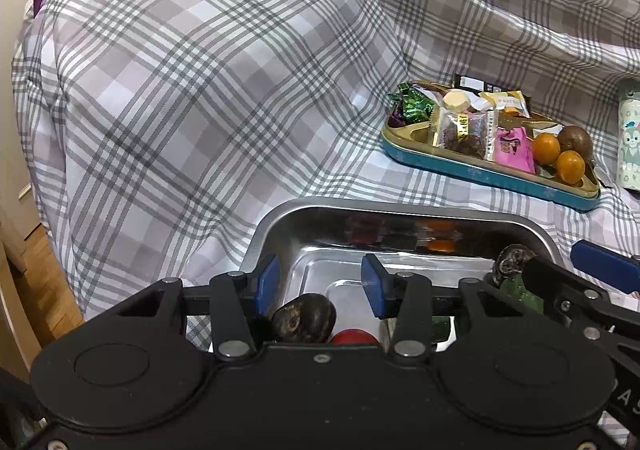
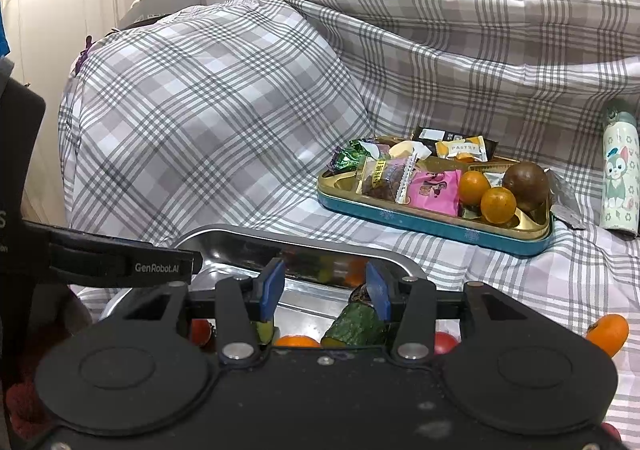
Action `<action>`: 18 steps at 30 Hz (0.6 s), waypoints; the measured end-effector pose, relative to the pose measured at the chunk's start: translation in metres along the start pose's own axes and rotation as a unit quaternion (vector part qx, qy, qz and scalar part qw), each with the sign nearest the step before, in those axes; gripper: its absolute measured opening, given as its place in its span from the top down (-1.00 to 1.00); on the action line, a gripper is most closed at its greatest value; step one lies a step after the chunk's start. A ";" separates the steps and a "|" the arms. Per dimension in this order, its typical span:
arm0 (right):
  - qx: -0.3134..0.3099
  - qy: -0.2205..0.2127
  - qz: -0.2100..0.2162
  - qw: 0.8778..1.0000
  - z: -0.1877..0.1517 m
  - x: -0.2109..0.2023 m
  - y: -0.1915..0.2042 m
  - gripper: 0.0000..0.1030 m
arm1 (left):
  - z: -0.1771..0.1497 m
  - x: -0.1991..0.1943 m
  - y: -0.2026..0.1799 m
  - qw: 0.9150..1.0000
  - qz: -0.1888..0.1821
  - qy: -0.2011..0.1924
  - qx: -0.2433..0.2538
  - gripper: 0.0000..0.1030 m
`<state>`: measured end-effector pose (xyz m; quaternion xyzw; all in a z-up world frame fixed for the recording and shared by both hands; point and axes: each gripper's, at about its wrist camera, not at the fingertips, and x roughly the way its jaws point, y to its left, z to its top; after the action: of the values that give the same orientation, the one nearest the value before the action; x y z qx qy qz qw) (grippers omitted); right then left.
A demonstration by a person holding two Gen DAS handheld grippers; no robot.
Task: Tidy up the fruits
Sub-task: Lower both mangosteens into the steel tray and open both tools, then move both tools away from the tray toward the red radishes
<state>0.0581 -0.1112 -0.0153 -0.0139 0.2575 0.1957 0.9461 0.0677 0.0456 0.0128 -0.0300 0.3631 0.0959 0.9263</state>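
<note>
Hovering over metal tray (image 1: pixel 280 226), both tongs: left tongs (image 1: pixel 322 282) apart, empty; right tongs (image 2: pixel 326 288) apart, nothing squeezed, cucumber piece (image 2: pixel 352 324) just below. Could slip: cucumber slick, round fruit rolls on soft checked cloth (image 2: pixel 200 130). Could grab candy by mistake in blue tin (image 2: pixel 436 226). Counted in tin: two oranges (image 2: pixel 498 205), one brown fruit (image 2: pixel 526 186). One orange (image 2: pixel 608 332) loose on cloth. One bottle (image 2: pixel 620 170).

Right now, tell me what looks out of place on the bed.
An orange fruit lies loose on the checked cloth, outside both the steel tray and the teal tin. In that tin, two oranges and a brown fruit share space with wrapped snacks, so fruit sits mixed with sweets.
</note>
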 end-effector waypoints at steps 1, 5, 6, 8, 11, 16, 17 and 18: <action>0.001 0.001 -0.001 1.000 0.000 0.001 0.000 0.08 | 0.000 0.000 0.000 1.000 0.000 -0.001 0.001 -0.01; 0.002 0.003 -0.002 1.000 0.000 0.001 0.001 0.08 | -0.001 -0.001 -0.001 1.000 0.000 -0.002 0.002 -0.01; 0.002 0.005 0.000 1.000 0.000 0.001 0.001 0.08 | -0.001 -0.001 -0.001 1.000 0.001 -0.001 0.002 -0.01; 0.002 0.008 0.001 1.000 0.000 0.002 0.002 0.08 | 0.000 -0.001 -0.001 1.000 0.000 0.001 0.001 -0.01; 0.006 0.018 0.005 1.000 -0.001 0.002 0.001 0.08 | 0.000 0.000 -0.002 1.000 -0.002 0.006 0.002 -0.01; 0.016 0.032 0.012 0.999 0.000 0.001 -0.001 0.08 | 0.000 0.003 -0.004 1.000 -0.013 0.018 0.010 -0.01; 0.017 0.033 0.012 0.999 0.000 0.000 -0.002 0.08 | -0.001 0.004 -0.005 1.000 -0.016 0.023 0.014 -0.01; 0.019 0.036 0.014 0.999 0.001 0.000 -0.002 0.08 | -0.001 0.004 -0.006 0.999 -0.019 0.028 0.016 -0.01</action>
<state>0.0590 -0.1134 -0.0147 0.0003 0.2954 0.2036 0.9334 0.0718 0.0400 0.0093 -0.0243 0.3895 0.0717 0.9179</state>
